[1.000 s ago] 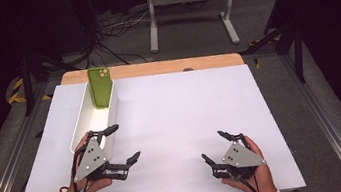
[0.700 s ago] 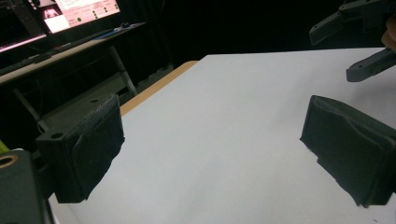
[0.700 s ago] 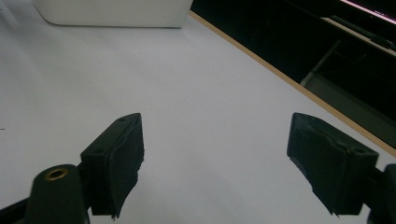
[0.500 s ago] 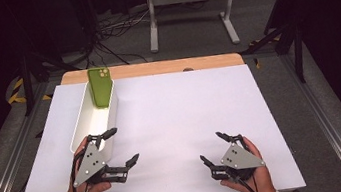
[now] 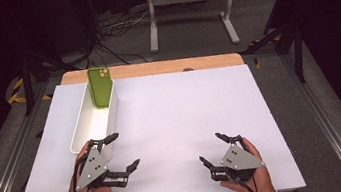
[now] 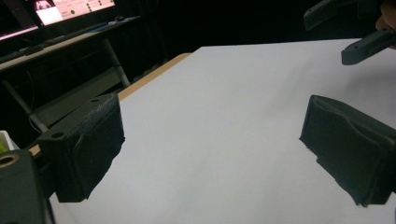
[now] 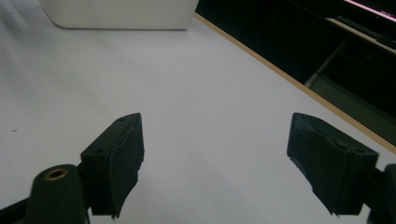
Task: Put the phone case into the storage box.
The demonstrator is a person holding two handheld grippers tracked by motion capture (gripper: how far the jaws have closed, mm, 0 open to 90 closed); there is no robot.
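**Both tools released, phone upright in the tray**

High view: the left tool point(image 5: 124, 150) lies low over the white counter point(image 5: 182, 119), just beside the near end of the tray point(image 5: 81, 139), jaws spread with nothing between them. The right tool point(image 5: 212, 148) sits near the counter's front edge, well apart from the left one, jaws also spread and empty. The green phone point(image 5: 100, 87) stands upright at the tray's far end.

Left gripper view: the two black jaws stand wide over bare counter, nothing gripped; the right tool point(image 6: 359, 28) shows at the upper right corner.

Right gripper view: jaws stand wide over the counter, holding nothing; the tray point(image 7: 119, 14) lies ahead at the top.
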